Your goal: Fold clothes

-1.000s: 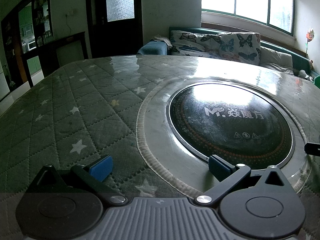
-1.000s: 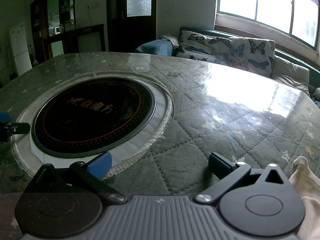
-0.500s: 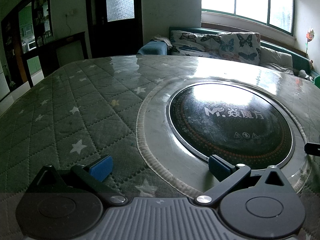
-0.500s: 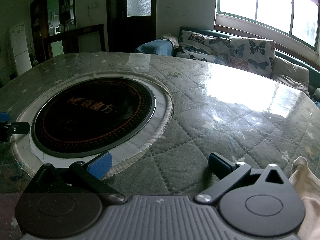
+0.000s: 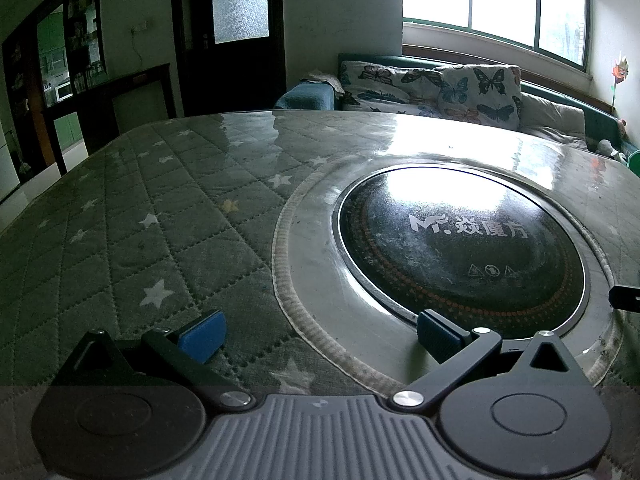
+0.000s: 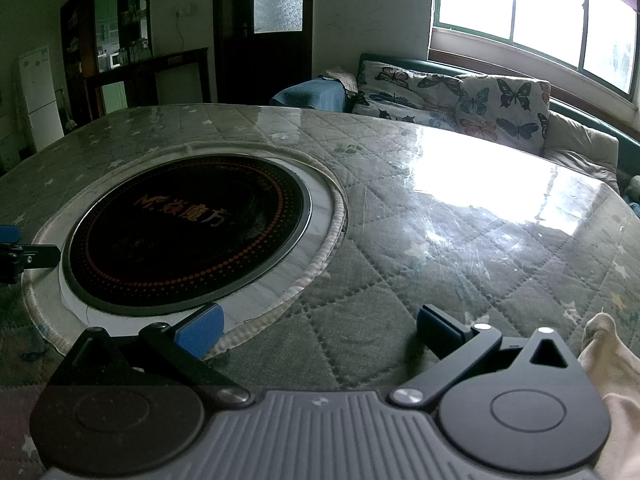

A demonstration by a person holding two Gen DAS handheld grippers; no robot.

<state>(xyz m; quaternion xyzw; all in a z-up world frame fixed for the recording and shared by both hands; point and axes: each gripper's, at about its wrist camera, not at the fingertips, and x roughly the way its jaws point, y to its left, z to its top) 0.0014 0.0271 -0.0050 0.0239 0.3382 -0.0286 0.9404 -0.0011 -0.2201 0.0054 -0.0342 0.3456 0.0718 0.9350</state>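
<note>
Left wrist view: our left gripper (image 5: 320, 330) spreads its blue-padded fingers (image 5: 203, 336) wide, empty, above the green star-quilted table cover (image 5: 132, 232) and round black glass hotplate (image 5: 460, 256). Our right gripper (image 6: 318, 330) is equally wide and empty, with a crumpled cream garment (image 6: 612, 364) just beside it at the right edge. Beyond us stand a butterfly-print cushioned sofa (image 6: 460, 96) and bright windows (image 6: 532, 4).

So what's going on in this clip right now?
Not much yet. Both grippers sit low over the quilted table, open and holding nothing: the left gripper beside the round black cooktop, the right gripper on the cooktop's other side. The only cloth in view is a pale piece at the right edge of the right wrist view, beside the right gripper and not gripped. Folding has not started.
</note>
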